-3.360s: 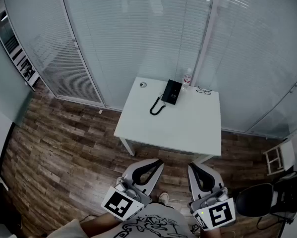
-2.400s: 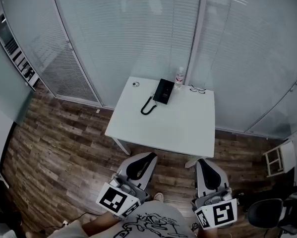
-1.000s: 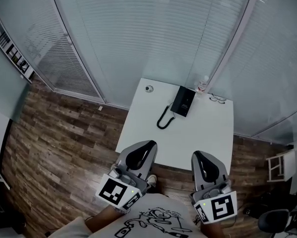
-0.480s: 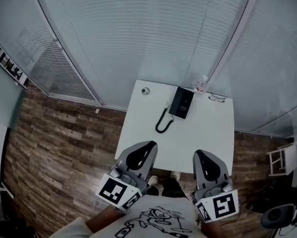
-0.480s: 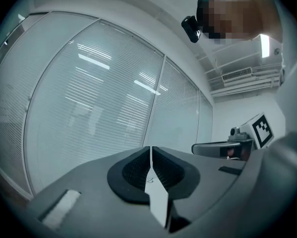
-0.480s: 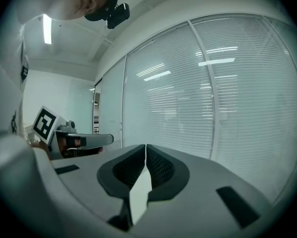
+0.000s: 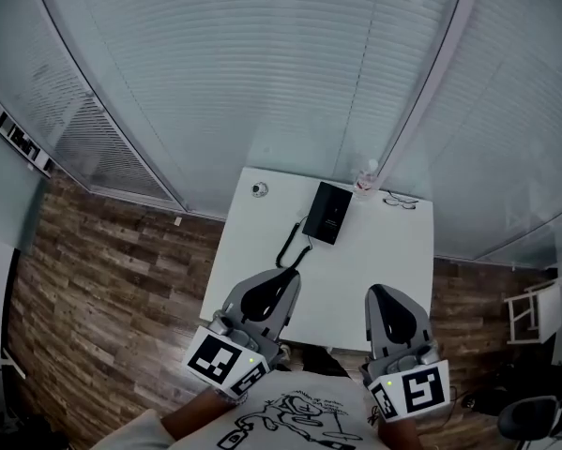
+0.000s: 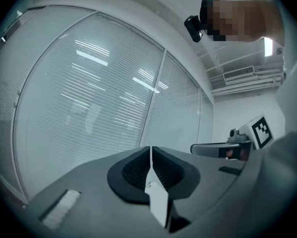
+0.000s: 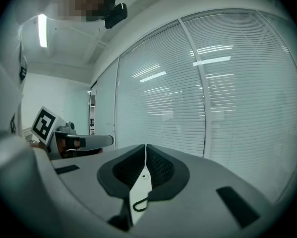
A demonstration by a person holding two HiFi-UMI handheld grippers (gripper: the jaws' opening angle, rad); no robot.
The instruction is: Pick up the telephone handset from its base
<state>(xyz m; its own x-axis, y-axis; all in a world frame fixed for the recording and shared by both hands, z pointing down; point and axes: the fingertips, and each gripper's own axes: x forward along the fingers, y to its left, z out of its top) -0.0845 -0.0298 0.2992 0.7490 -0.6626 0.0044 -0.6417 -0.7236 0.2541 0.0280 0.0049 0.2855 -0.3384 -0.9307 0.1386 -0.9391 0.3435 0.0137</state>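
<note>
Head view, looking down: the white table (image 7: 374, 279) fills the middle of the frame, and the black telephone (image 7: 329, 214) sits toward its far edge, just above centre. The telephone handset is down on its base there, though the two read as one dark block and can't be told apart. The coiled cord (image 7: 290, 247) loops off the telephone's lower left. A clear bottle (image 7: 366, 178) stands just to the upper right of the telephone, a pair of glasses (image 7: 400, 201) lies further right, and a small round object (image 7: 259, 189) sits at the table's upper left corner.

Low in the frame, the left hand-held gripper (image 7: 282, 277) and the right hand-held gripper (image 7: 378, 294) point up toward the table. Their tips overlap its near edge in the picture, well apart from the telephone.

In the left gripper view, the left hand-held gripper (image 8: 150, 155) is clenched, jaws pressed together on nothing. The right gripper view shows the same: the right hand-held gripper (image 9: 145, 155) is clenched and empty. Slatted blinds (image 9: 222, 98) fill the background, with wooden floor (image 7: 121, 279) around the table.
</note>
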